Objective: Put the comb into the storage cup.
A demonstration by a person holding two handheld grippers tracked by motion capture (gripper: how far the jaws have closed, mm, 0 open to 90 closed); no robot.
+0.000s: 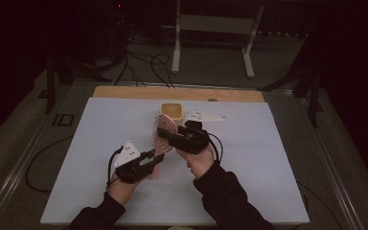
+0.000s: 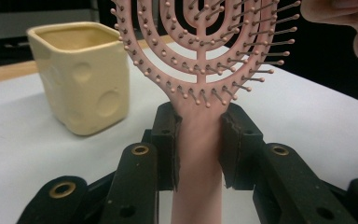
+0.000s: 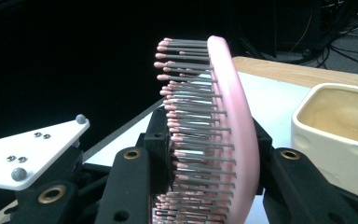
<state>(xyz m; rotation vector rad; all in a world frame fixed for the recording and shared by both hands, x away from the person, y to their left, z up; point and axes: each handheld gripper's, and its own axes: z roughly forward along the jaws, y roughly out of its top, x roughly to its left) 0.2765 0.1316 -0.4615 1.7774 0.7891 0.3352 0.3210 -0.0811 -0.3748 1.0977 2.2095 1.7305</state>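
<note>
A pink hairbrush (image 1: 162, 143) with pink-tipped bristles is held between both grippers above the white mat. My left gripper (image 1: 156, 159) is shut on its handle (image 2: 198, 154), the pads pressing from both sides just below the head (image 2: 200, 42). My right gripper (image 1: 166, 134) is shut across the head, one pad against the bristles (image 3: 193, 140) and the other against the smooth back (image 3: 242, 140). A cream square cup (image 1: 171, 112) with round dimples stands upright just behind the brush, apart from it (image 2: 81, 77).
The white mat (image 1: 249, 158) covers most of a wooden table (image 1: 124, 92). Cables (image 1: 143, 64) and a white stand (image 1: 213, 28) lie on the floor beyond. The left gripper's white plate (image 3: 28, 154) shows at the left of the right gripper view.
</note>
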